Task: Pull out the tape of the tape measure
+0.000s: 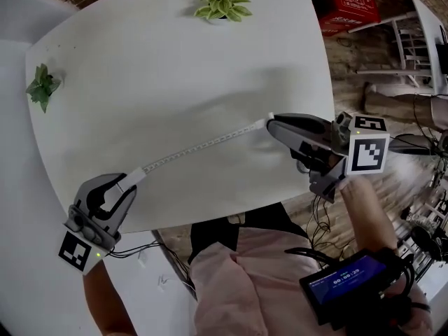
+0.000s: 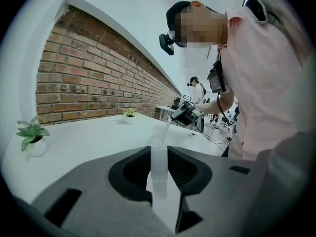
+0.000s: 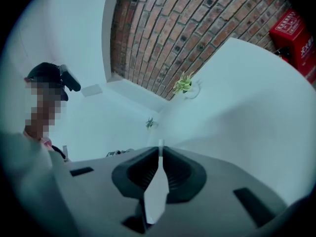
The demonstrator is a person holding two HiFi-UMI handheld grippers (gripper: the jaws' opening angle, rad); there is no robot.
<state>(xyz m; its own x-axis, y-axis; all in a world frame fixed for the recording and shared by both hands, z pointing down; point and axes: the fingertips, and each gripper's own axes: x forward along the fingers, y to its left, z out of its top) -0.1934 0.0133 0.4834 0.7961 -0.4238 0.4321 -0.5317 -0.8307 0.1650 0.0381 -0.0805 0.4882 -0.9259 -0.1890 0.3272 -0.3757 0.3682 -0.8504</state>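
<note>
A thin white tape [image 1: 203,145] ran straight over the white table [image 1: 140,68] from jaws to jaws, the left gripper [image 1: 129,182] half closed on the small white tape measure case [image 2: 159,174] and the right gripper [image 1: 271,124] nearly shut on the tape's free end.

Head view overhead, gripper views low, sharing table [image 1: 175,82].

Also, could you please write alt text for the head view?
A white tape stretches over a table between the left gripper, shut on the tape measure, and the right gripper, shut on its end. Two plants stand nearby.
</note>
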